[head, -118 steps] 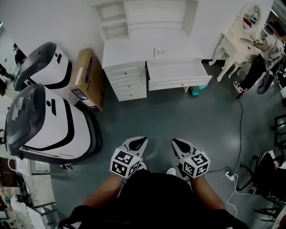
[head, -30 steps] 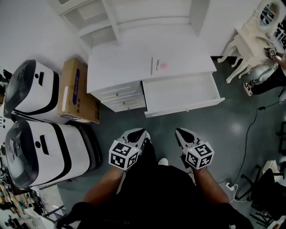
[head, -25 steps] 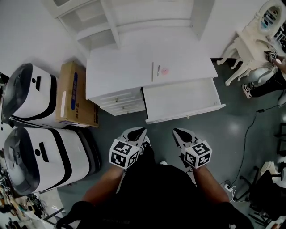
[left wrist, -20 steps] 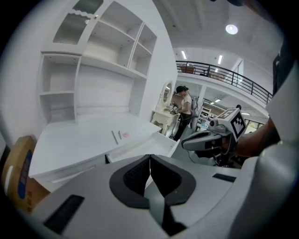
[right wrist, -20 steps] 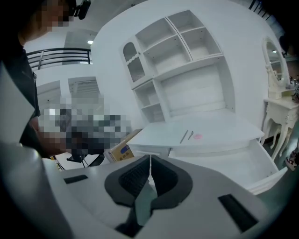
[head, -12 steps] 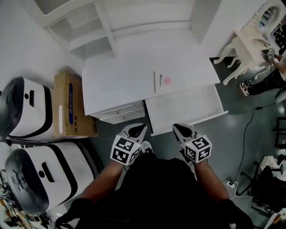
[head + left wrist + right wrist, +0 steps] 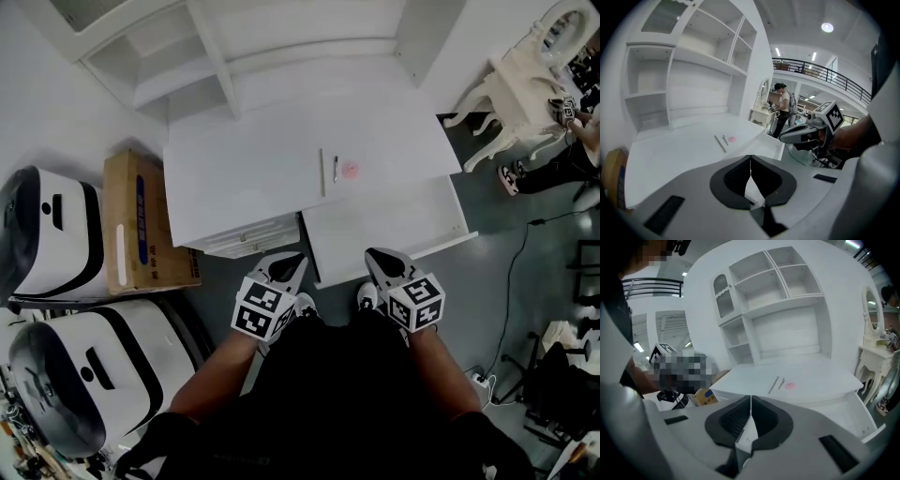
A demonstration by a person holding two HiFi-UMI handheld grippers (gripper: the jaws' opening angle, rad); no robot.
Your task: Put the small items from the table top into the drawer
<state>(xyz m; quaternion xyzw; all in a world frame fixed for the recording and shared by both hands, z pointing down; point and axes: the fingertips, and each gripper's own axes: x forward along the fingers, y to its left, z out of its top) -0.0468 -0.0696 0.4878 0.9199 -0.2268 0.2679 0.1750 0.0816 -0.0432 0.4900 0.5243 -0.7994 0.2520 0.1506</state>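
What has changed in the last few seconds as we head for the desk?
The person walked up to the desk: the desk top and open drawer now lie just ahead of the left tongs and right tongs, formerly far off. Nothing was taken hold of. Both tongs stay shut and empty; the pink disc, thin rod and small pin lie unmoved on the top.

open drawer [image 7: 389, 220] reachable from above, wide table top [image 7: 244, 159], shelf unit [image 7: 281, 58] walling its back edge
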